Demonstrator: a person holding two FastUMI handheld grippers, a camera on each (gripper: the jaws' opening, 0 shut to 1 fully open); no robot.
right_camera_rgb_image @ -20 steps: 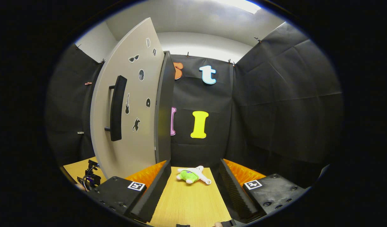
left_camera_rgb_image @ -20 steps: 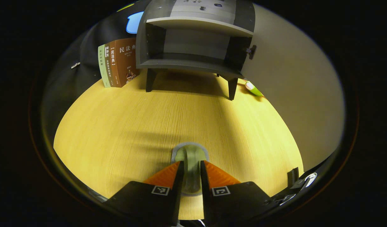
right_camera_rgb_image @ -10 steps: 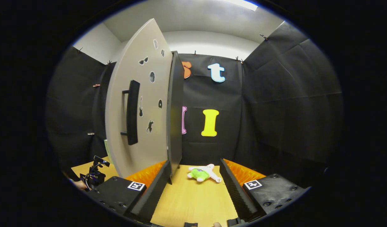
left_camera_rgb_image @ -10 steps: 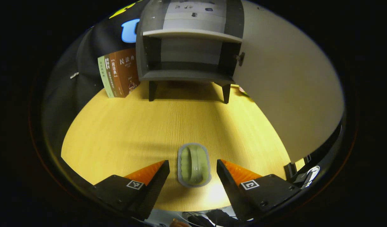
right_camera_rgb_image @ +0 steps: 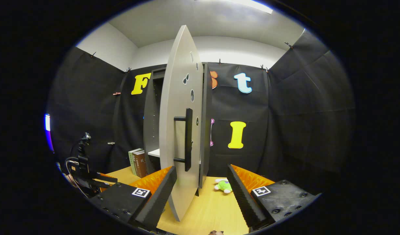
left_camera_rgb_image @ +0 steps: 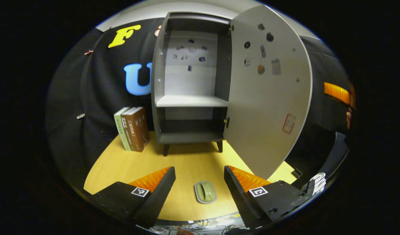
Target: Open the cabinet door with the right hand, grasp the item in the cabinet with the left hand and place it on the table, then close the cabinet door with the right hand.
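Between the spread fingers of the left gripper (left_camera_rgb_image: 199, 182), low centre, the green item (left_camera_rgb_image: 205, 192) lies on the tabletop (left_camera_rgb_image: 121, 163), untouched. Behind it: cabinet (left_camera_rgb_image: 190, 98), door (left_camera_rgb_image: 268, 94) swung open. Right gripper (right_camera_rgb_image: 201, 187) fingers also wide apart, door handle (right_camera_rgb_image: 188, 143) just ahead.

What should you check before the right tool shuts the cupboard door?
1. Item out of the cabinet and on the table: ok, the green dish lies flat on the wood.
2. Left tool let go of the dish: ok, open, fingers apart on either side of it.
3. Shelves clear so the door shuts freely: ok, nothing sits on them.
4. Door ready to push: ok, it stands wide open, handle facing the right tool.
5. Right tool free: ok, open, holding nothing.
6. Door's swing path clear: cannot tell; books stand left of the cabinet, a plush toy lies behind the door.
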